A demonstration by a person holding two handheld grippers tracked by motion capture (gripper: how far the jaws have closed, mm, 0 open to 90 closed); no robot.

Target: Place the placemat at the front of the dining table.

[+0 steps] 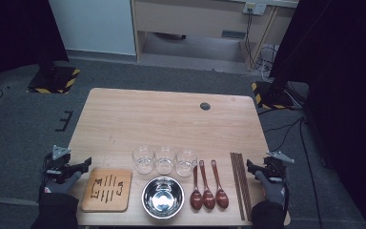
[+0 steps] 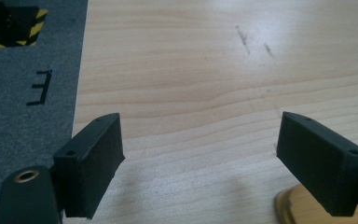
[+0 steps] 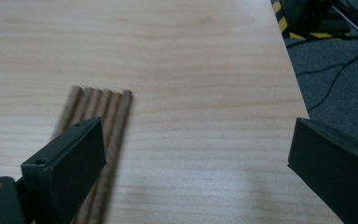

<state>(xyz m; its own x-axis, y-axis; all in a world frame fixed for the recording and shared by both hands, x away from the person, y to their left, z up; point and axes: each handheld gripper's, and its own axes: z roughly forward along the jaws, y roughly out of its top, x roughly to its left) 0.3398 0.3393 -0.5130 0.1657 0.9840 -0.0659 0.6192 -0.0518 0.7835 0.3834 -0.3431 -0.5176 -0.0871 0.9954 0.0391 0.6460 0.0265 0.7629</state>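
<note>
Chopsticks (image 1: pixel 238 183): one bundle, laid near the table's (image 1: pixel 171 114) right edge, long axis running away from the person. Right gripper (image 1: pixel 257 171) is held just beside it, jaws wide and empty; left gripper (image 1: pixel 78 168), likewise wide and empty, is held by the wooden board (image 1: pixel 107 190), well apart.

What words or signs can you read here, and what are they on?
Dark marks on the wooden board: too small and blurred to read.
"E"-shaped black mark on the grey floor left of the table: a sign, not a word.
Nothing else is readable.
</note>
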